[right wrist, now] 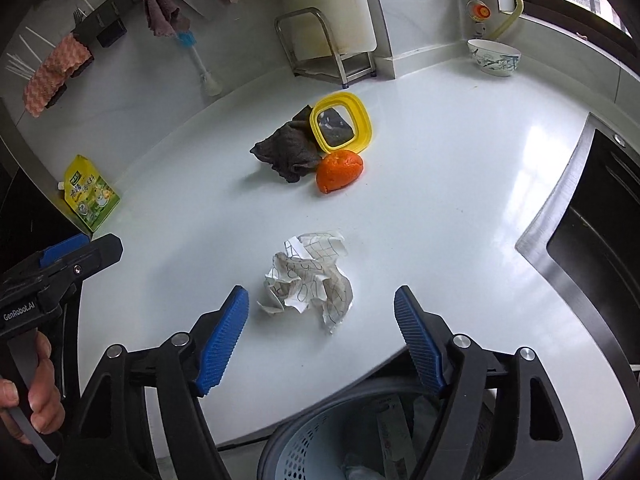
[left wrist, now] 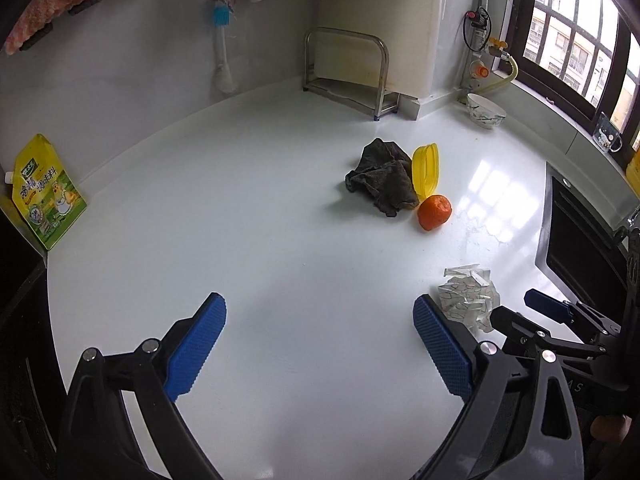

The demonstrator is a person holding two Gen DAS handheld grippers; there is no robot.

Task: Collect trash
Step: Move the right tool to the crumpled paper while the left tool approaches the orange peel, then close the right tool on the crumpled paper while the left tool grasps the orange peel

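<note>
The crumpled ball of white paper with dark scribbles [right wrist: 308,280] lies on the glossy white countertop [right wrist: 440,200], just ahead of the right gripper [right wrist: 320,340], whose blue-padded jaws stand wide apart with nothing between them. The left gripper [left wrist: 320,344] is likewise spread and empty. I'd bring the right one straight down over the paper's bulk, pinch its middle, then drop it into the grey perforated bin [right wrist: 304,444] below the counter edge.

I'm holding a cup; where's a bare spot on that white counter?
Bare counter runs between the yellow pouch and the dark cloth. Crowded: cloth, yellow lid and orange bunch together, crumpled paper nearer the sink.
</note>
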